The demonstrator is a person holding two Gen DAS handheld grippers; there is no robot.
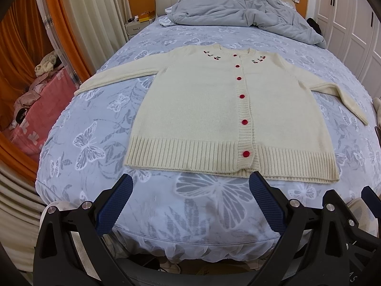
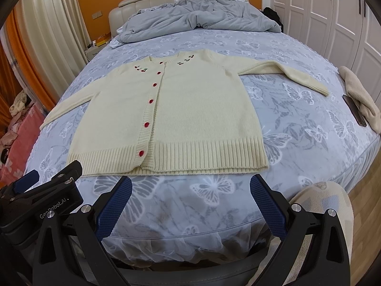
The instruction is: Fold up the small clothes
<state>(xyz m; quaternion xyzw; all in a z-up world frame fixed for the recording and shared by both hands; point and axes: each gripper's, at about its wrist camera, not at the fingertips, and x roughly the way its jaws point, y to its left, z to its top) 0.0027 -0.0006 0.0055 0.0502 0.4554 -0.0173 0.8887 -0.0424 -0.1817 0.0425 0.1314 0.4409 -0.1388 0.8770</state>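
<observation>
Left gripper (image 1: 190, 178): held low at the near edge of the bed, pointing forward, jaws spread wide and empty, tips just short of the cardigan's hem.
Right gripper (image 2: 190, 178): beside the left one, same forward pose, jaws released and holding nothing; the left gripper's body shows at its left.
Cardigan (image 1: 221, 109): cream knit with red buttons (image 1: 242, 96), lying flat and buttoned in the middle of the bed, collar far, ribbed hem near, both sleeves spread outward.
Bed (image 1: 214, 205): blue butterfly-print sheet.
Duvet (image 1: 250, 12): grey, bunched at the far end by the headboard.
Cream cloth (image 2: 359, 97): on the bed's right edge, well apart from the cardigan.
</observation>
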